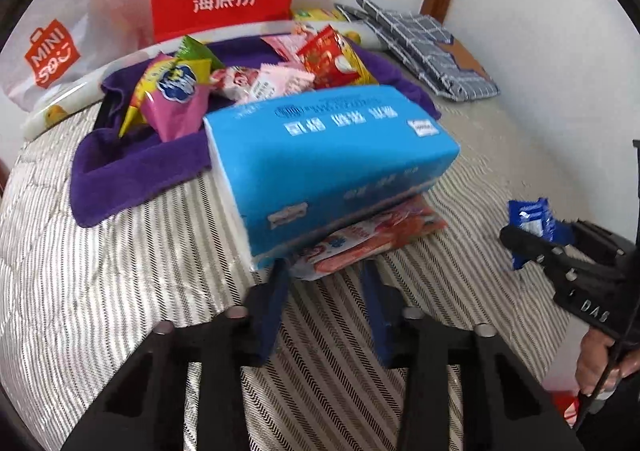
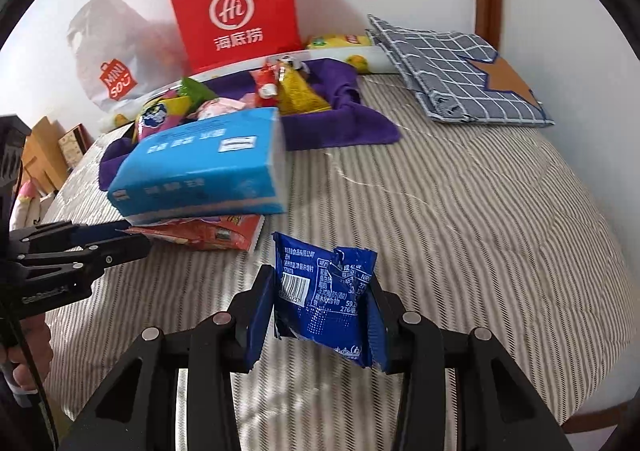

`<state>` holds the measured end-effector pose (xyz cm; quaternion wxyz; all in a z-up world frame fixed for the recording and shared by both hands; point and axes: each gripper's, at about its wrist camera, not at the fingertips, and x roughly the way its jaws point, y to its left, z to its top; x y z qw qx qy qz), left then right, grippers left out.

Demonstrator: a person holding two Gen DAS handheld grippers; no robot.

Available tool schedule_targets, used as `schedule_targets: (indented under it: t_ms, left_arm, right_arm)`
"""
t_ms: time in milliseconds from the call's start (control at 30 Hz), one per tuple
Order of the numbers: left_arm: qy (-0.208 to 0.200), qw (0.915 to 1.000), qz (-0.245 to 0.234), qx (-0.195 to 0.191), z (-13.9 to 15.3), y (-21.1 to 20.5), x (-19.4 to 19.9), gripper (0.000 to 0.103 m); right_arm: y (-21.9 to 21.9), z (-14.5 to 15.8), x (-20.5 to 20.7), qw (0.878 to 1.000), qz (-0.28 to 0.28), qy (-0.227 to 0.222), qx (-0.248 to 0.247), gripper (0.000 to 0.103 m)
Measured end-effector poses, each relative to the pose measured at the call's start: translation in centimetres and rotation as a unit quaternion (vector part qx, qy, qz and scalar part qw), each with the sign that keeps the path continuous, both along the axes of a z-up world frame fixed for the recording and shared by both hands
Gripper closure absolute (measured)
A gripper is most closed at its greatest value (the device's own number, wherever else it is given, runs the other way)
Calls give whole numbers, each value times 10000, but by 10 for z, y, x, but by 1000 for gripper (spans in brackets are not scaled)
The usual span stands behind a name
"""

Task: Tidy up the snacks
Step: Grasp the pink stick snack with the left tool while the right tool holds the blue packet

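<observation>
The right gripper (image 2: 320, 315) is clamped on a blue snack packet (image 2: 324, 303); the left gripper (image 1: 326, 271) pinches the red packet (image 1: 372, 239) under the tissue pack (image 1: 332, 167); pulling could topple the tissues.

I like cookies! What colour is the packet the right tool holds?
Dark blue packet, clearest in the right wrist view.
</observation>
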<state>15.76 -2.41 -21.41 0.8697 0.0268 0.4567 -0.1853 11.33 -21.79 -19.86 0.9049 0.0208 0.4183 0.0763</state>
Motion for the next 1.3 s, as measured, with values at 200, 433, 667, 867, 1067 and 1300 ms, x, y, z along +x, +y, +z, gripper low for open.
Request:
schedule_targets:
  t_ms: [200, 433, 667, 867, 1067, 1300]
  left_arm:
    - [26, 9997, -212, -86, -1, -4, -10, 97]
    - [33, 9981, -595, -185, 6, -14, -34, 97]
    - [-364, 9963, -710, -331, 31, -18, -37, 63]
    - [-533, 9937, -948, -266, 42, -40, -23, 56]
    - [-176, 9928, -1188, -50, 22, -70, 5, 56]
    - [239, 9912, -1224, 449, -14, -98, 29, 57]
  right_arm:
    - [-7, -3, -1, 9999, -95, 66, 52, 63]
    - [-7, -6, -2, 9999, -92, 100, 94, 63]
    - [-17, -3, -4, 9998, -171, 62, 118, 63]
    - [-36, -1, -3, 9992, -380, 52, 145, 63]
    - [-63, 0, -9, 9977, -662, 57, 136, 61]
    - [-82, -5, -16, 9967, -790, 163, 102, 61]
